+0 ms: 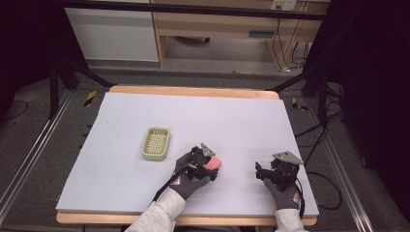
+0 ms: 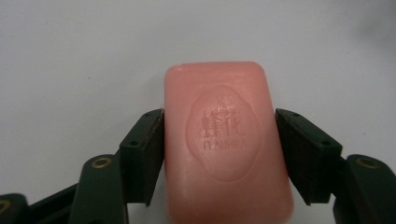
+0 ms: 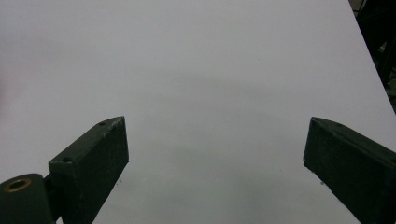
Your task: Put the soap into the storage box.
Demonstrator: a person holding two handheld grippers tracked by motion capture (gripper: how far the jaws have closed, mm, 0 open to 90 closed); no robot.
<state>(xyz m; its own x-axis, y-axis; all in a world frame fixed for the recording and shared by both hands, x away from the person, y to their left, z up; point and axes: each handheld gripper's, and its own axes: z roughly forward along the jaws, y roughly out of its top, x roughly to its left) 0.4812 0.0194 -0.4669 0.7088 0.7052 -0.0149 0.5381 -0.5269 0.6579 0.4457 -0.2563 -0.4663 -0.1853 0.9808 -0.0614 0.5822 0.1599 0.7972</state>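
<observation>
The left gripper (image 2: 219, 135) holds a pink soap bar (image 2: 227, 140) between its two jaws, low over the white table cover (image 1: 241, 121) near the middle front — the bar has an oval stamp with characters and raised letters too soft to read surely. The right gripper (image 3: 215, 154) hangs with jaws wide apart and nothing between them, well to the right of the soap; a pale green slotted soap dish (image 1: 156, 143) stands on the cover just left of the left gripper

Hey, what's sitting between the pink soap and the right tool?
Nothing: the high view shows bare white tabletop between the soap and the right tool.
</observation>
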